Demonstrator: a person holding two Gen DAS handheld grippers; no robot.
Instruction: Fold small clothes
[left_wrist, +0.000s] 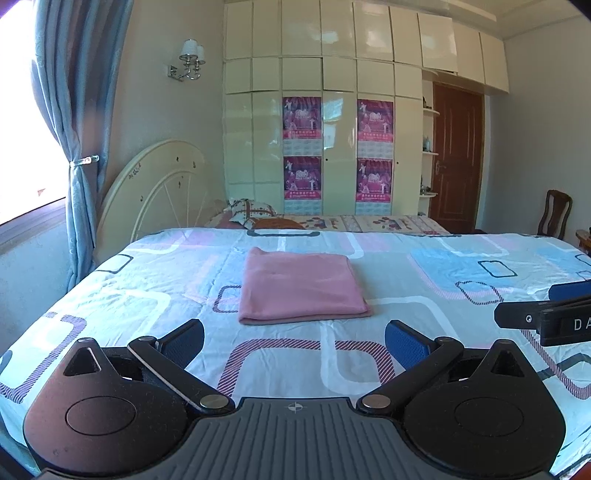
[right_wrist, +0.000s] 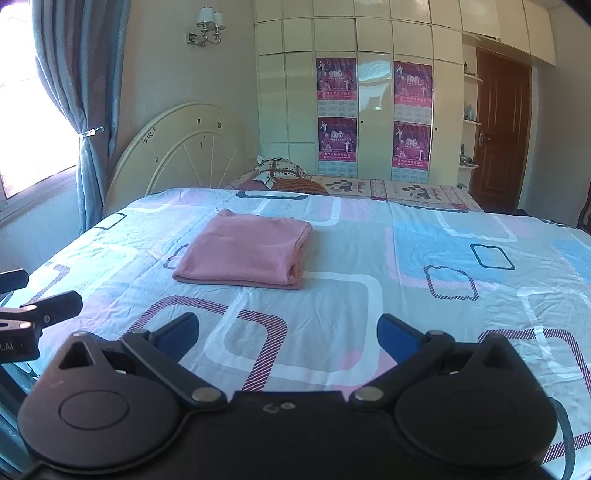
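Garment: pink cloth (left_wrist: 301, 288) lay folded on the bed (left_wrist: 424, 314).
Left gripper (left_wrist: 293, 341): fingers wide, empty, near the cloth.
Right gripper (right_wrist: 286, 334): likewise.

Bedroom, daylight from window (left_wrist: 22, 122) on the left, blue curtain (left_wrist: 74, 147) tied back. Bed (left_wrist: 406, 295) with patterned pastel sheet, cream arched headboard (left_wrist: 155, 184) behind it. Glossy cream wardrobe (left_wrist: 332, 74) on far wall carrying four pink posters (left_wrist: 302, 118). Wall lamp (left_wrist: 192, 59) left of it, brown door (left_wrist: 456, 158) right, wooden chair (left_wrist: 554, 214) near the door.
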